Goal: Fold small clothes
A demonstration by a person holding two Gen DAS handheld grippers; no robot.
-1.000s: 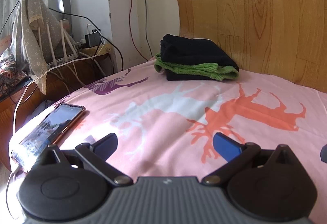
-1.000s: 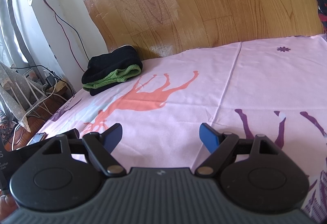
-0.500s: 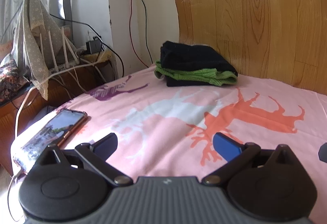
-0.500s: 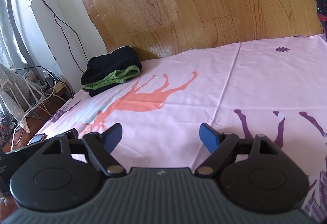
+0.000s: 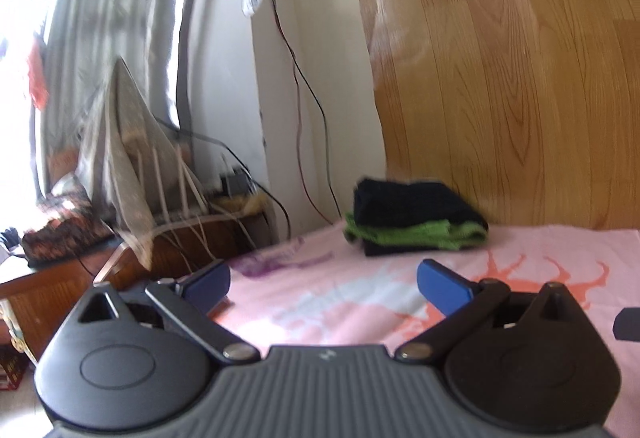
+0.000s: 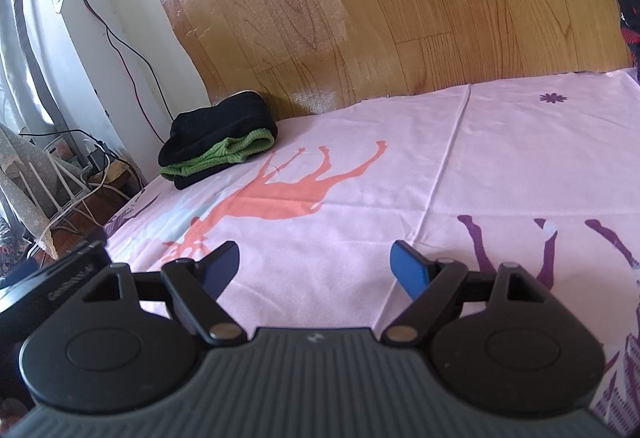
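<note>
Right wrist: both grippers gape empty; folded clothes (seemingly three) stacked.

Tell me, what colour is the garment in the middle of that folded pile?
Green, between two black pieces in the folded pile; the right wrist view shows it best.

wall: wood-grain panel | window: bright, grey curtain | furniture: wooden cabinet
</note>
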